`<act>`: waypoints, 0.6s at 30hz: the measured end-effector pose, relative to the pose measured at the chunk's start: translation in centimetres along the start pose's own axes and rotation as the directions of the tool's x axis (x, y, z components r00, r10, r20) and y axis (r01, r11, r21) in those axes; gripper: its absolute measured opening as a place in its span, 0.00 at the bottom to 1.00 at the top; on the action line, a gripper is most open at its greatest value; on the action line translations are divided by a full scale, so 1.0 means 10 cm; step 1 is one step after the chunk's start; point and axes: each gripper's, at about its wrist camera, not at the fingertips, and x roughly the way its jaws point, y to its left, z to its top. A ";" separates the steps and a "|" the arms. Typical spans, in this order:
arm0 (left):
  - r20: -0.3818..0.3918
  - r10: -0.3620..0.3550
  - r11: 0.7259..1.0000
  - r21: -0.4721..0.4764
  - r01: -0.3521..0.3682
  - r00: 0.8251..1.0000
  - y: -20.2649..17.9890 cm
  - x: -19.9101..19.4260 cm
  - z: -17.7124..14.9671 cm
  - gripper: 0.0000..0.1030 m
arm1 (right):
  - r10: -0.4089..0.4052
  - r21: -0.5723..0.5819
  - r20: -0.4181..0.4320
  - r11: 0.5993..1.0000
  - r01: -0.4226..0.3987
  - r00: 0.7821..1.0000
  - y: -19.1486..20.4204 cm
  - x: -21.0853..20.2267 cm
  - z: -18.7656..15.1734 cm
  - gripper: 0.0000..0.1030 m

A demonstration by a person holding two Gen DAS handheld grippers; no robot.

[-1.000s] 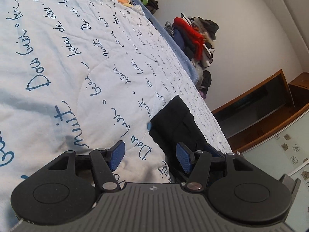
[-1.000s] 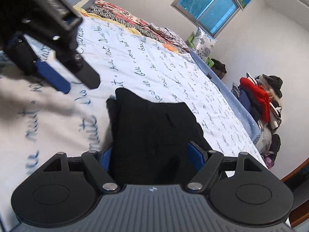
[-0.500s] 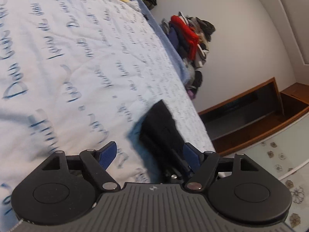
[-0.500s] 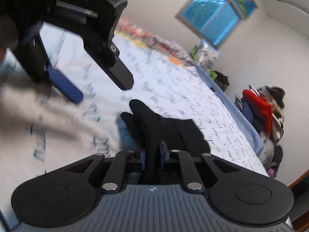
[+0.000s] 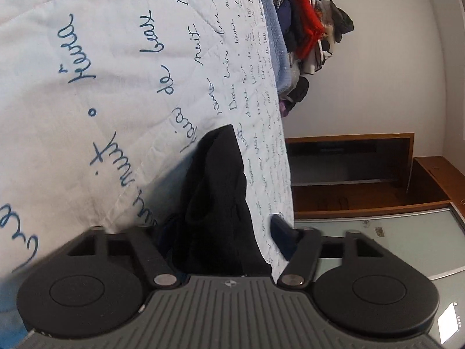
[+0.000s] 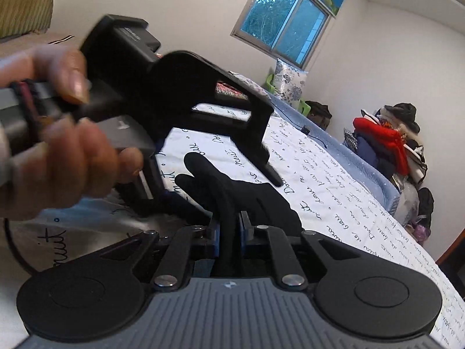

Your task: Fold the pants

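The black pants (image 5: 216,192) lie bunched on the white bedspread (image 5: 87,93) with blue script, near the bed's edge. My left gripper (image 5: 223,229) is open, its fingers straddling the near end of the pants, rolled on its side. In the right wrist view my right gripper (image 6: 228,228) is shut on a fold of the black pants (image 6: 250,195), blue pads pressed against the cloth. The left gripper (image 6: 180,110) and the hand holding it fill the upper left of that view, right above the pants.
A pile of clothes (image 5: 311,29) with a red garment sits past the bed's far edge. A wooden cabinet (image 5: 363,171) stands against the wall beside the bed. A window (image 6: 284,20) and pillows (image 6: 290,83) are at the bed's head.
My right gripper closed on the pants and stays shut. My left gripper rolled sideways and moved in over the pants' near end, its fingers still open.
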 end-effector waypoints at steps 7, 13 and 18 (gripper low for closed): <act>0.039 0.222 0.954 0.198 -0.225 0.974 -0.24 0.08 -0.02 0.20 | -0.018 -0.014 -0.053 1.000 0.017 0.998 0.11 -0.04 -0.03 0.12; 0.196 0.356 0.765 0.500 -0.405 0.914 -0.81 0.09 -0.36 0.17 | 0.052 0.337 -0.012 0.941 -0.045 0.999 -0.45 -0.80 -0.22 0.22; 0.268 0.320 0.675 0.609 -0.417 0.909 -1.31 0.11 -0.69 0.15 | 0.053 0.691 0.009 0.722 -0.044 0.999 -1.19 -1.55 -0.89 0.62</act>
